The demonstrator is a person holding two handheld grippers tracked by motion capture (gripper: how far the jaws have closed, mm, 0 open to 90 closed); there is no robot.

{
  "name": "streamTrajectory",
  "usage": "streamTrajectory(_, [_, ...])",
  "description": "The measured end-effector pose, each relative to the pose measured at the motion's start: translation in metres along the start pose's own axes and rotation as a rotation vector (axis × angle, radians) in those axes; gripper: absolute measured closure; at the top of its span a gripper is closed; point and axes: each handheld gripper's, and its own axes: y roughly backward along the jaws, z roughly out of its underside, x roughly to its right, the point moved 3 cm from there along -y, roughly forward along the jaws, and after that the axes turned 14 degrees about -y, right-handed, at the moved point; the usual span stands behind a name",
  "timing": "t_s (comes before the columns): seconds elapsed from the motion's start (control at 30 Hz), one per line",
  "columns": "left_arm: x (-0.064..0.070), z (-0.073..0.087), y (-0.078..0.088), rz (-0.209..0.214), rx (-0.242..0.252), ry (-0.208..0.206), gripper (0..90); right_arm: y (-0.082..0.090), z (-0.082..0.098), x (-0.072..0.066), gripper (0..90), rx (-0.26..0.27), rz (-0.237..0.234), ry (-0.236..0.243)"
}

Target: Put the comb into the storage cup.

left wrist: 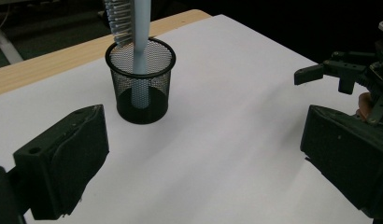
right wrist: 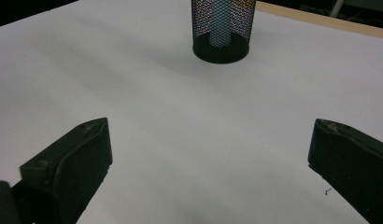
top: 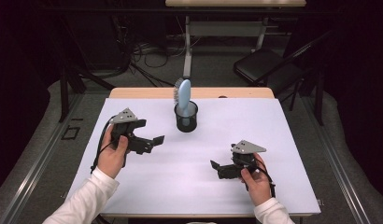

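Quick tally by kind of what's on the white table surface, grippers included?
Black mesh cup: 1
Light blue brush, standing in the cup: 1
Grippers, both open and apart from the cup: 2, left gripper and right gripper
Total: 4

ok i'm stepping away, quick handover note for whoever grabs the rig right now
Left tool: open, holding nothing, off to the left of the mesh cup.
Right tool: open, holding nothing, nearer the person's edge of the table, right of the cup.
Mesh cup: upright on the white table cover, toward the far side.
Brush: standing in the cup, handle down, bristle head above the rim.
Done: nothing is gripped; the brush sits in the cup.
Left: whichever move comes next starts with both tools free.
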Motion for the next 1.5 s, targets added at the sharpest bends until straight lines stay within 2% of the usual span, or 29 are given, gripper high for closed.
streamTrajectory(0.13, [0.002, 0.009, 0.001, 0.008, 0.001, 0.009, 1.4, 0.0, 0.0, 0.0, 0.0, -0.001, 0.001, -0.003])
streamTrajectory(0.3, [0.004, 0.02, 0.003, -0.003, 0.005, 0.008, 1.4, 0.001, 0.0, 0.001, 0.0, 0.002, 0.0, 0.0])
streamTrajectory(0.5, [0.002, 0.035, 0.003, -0.01, 0.02, 0.039, 1.4, 0.001, 0.0, 0.001, 0.0, 0.0, 0.0, 0.001])
streamTrajectory(0.7, [-0.003, 0.052, 0.002, -0.018, 0.036, 0.089, 1.4, 0.001, 0.0, 0.001, 0.0, 0.0, 0.0, -0.001])
streamTrajectory(1.1, [0.0, 0.068, -0.001, -0.052, 0.021, 0.037, 1.5, 0.0, 0.0, 0.001, 0.0, -0.001, -0.003, -0.001])
streamTrajectory(1.5, [0.0, 0.079, -0.003, -0.054, 0.058, 0.049, 1.5, 0.0, 0.0, 0.001, 0.0, -0.001, -0.005, 0.004])
